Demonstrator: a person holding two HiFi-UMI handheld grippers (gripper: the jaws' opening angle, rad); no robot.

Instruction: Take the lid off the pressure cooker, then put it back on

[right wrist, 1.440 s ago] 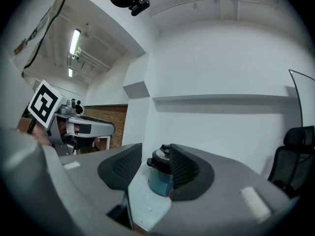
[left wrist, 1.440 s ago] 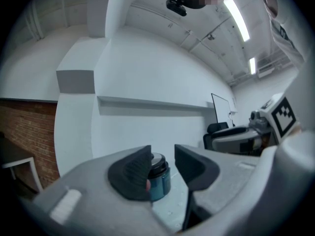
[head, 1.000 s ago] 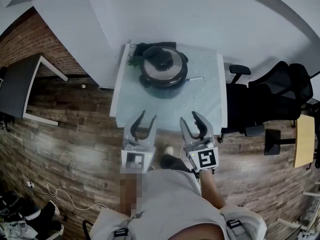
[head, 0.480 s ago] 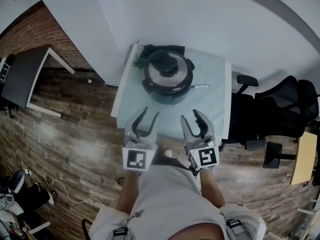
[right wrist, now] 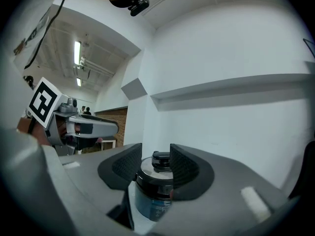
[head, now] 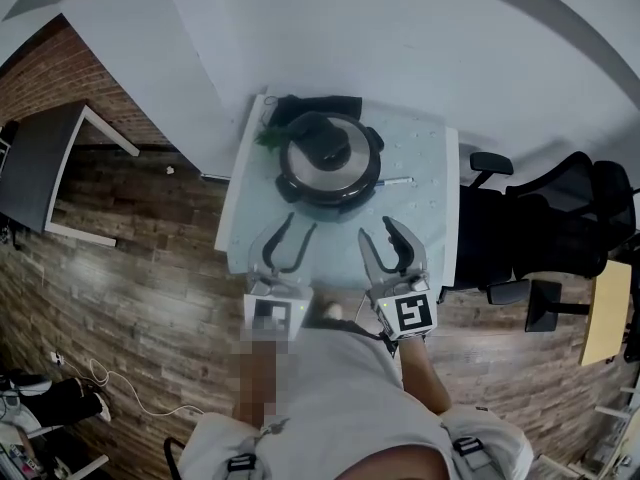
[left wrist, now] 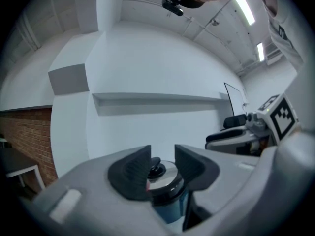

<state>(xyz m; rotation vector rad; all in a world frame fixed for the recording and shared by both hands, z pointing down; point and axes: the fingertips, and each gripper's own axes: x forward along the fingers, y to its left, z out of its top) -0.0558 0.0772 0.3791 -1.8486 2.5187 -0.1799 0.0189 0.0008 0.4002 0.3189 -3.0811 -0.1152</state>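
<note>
Silver lid (head: 328, 148) is on the pressure cooker (head: 330, 173), which stands on the far half of the pale table (head: 425, 218), a little left of its middle. Since a second ago the cooker sits lower in the head view, so it is now nearer the two tools, and both tools have come further in over the table's near edge.

Left hand-held gripper (head: 299, 224) points level at the cooker. Its jaws stand a little apart and have hold of nothing. In the left gripper view the cooker's lid and black knob show through the gap, well beyond the pads. That gap looks the same as in the earlier frames.

Right hand-held gripper (head: 377, 228) runs alongside it, also level. Its jaws show the same small gap and are empty too, and the right gripper view frames the cooker between the pads without contact. Both tools are short of the pot and touch nothing.

Beside the cooker, a pen (head: 396, 181) lies just to its right. A black cloth (head: 312, 104) is bunched at the table's far edge, right behind the cooker, with something green next to it that is too small to make out. Neither has shifted on the table.

Off to the right, black office chairs (head: 545, 218) stand on the wooden floor (head: 150, 268).
</note>
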